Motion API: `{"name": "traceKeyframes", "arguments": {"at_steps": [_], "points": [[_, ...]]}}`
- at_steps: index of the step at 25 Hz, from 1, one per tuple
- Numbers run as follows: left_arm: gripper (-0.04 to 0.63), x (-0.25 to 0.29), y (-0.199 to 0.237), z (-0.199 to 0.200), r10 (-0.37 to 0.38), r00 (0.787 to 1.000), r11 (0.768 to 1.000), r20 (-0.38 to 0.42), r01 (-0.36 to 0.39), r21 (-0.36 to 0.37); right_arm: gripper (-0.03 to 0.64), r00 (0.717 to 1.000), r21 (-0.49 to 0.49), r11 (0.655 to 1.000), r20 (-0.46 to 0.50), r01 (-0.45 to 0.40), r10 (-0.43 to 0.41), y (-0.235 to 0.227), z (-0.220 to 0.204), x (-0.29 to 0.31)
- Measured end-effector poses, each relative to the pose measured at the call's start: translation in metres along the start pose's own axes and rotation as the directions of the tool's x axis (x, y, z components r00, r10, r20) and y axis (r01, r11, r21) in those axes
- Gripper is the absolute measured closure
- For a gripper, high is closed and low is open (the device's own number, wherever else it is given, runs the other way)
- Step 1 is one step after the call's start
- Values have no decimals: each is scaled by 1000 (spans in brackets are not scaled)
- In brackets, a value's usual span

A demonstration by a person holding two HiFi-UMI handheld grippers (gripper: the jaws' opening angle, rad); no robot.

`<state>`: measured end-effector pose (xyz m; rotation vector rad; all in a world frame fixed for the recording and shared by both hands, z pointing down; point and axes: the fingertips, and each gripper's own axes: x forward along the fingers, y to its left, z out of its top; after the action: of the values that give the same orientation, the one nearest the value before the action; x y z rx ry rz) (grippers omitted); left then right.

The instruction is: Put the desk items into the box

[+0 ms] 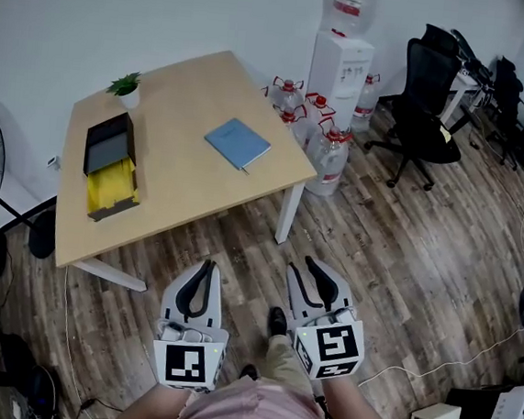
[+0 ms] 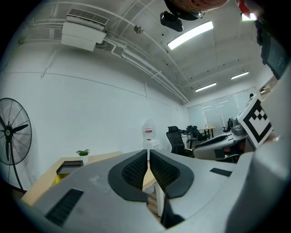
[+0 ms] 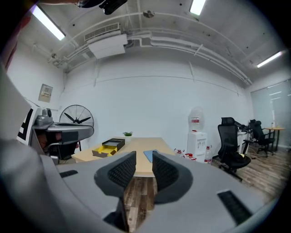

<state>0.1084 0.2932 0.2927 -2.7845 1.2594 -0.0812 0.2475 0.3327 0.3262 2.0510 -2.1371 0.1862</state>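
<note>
My left gripper (image 1: 207, 268) and right gripper (image 1: 306, 269) sit close to my body above the floor, aimed at the desk (image 1: 182, 182), well apart from the blue notebook (image 1: 237, 143) and open box (image 1: 109, 187) on it. In the left gripper view the jaws are pressed together and empty. In the right gripper view they are slightly spread and empty.

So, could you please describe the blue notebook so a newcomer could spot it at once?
Find the light wooden desk by the white wall. On its end nearer the water dispenser lies the blue notebook, flat and closed. It is the only blue item; the yellow-lined box and potted plant sit at the other end.
</note>
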Motion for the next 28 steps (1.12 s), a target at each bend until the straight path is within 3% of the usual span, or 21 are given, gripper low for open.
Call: {"name": "traceKeyframes", "arguments": {"at_steps": [15,24,28], "points": [[571,163,33,1,162,984,986,-69,-159,47,505,984,26,984,-26,-178,178,-98,21,163],[571,195,59,6,262,964,965,-50,-259,45,505,966,-16,966,-3,-257,257,-110,47,222],[571,200,74,3,297,953,955,-57,-298,-7,505,960,-33,960,-21,-279,278,-104,46,242]]}}
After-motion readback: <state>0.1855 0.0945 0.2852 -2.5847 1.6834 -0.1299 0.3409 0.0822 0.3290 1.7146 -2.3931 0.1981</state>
